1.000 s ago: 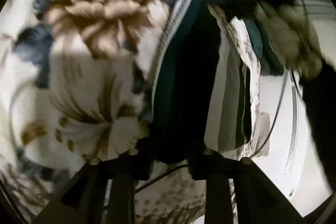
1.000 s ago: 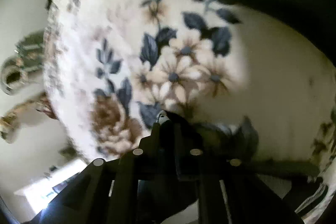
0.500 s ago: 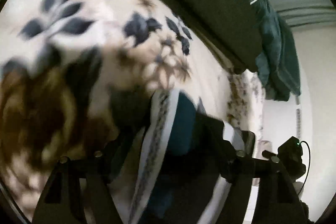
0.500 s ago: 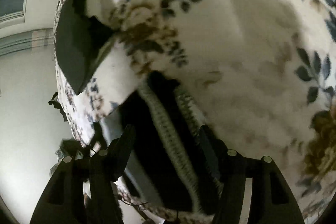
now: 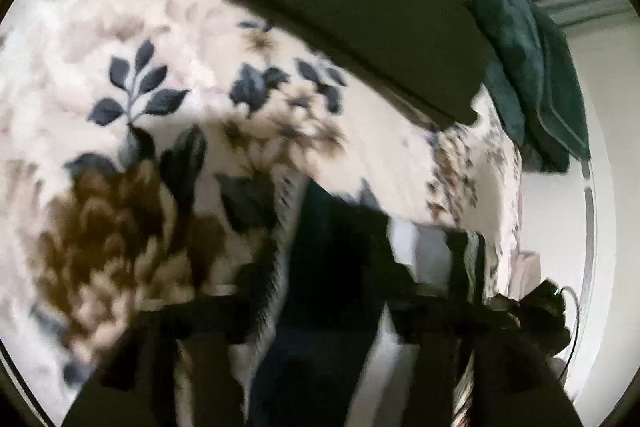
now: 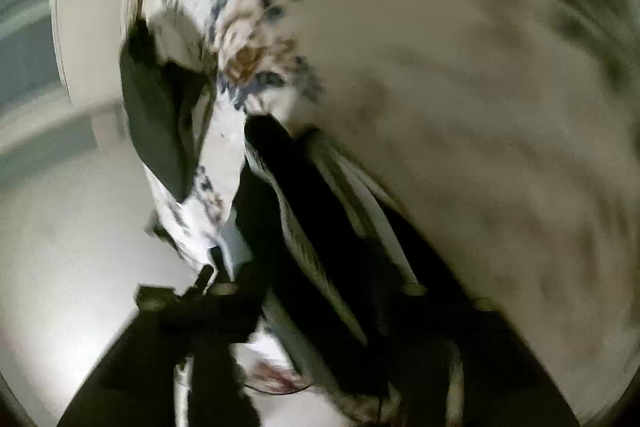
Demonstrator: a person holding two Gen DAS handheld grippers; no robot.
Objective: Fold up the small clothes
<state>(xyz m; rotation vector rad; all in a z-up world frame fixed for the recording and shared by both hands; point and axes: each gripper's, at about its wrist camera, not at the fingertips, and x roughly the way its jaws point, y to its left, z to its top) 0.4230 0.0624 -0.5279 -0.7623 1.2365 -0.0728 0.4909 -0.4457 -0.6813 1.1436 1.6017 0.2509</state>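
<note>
A small striped garment (image 5: 336, 267), dark blue and black with white and grey bands, lies between the fingers of my left gripper (image 5: 324, 291), over a floral blanket (image 5: 160, 87). The jaws stand wide around it. In the right wrist view the same garment (image 6: 320, 227) runs as a dark band with pale ribbed edges between the fingers of my right gripper (image 6: 320, 287). Both views are blurred, so the grip itself is unclear.
A folded dark cloth (image 5: 360, 7) lies on the blanket at the back, with a dark green towel (image 5: 532, 59) beside it at the bed edge. The same dark cloth (image 6: 160, 123) shows left in the right wrist view. A pale floor lies beyond the bed.
Both grippers have swung across the bed with the striped garment. The left view now faces the folded dark cloth; the right view has turned toward the bed's edge.
</note>
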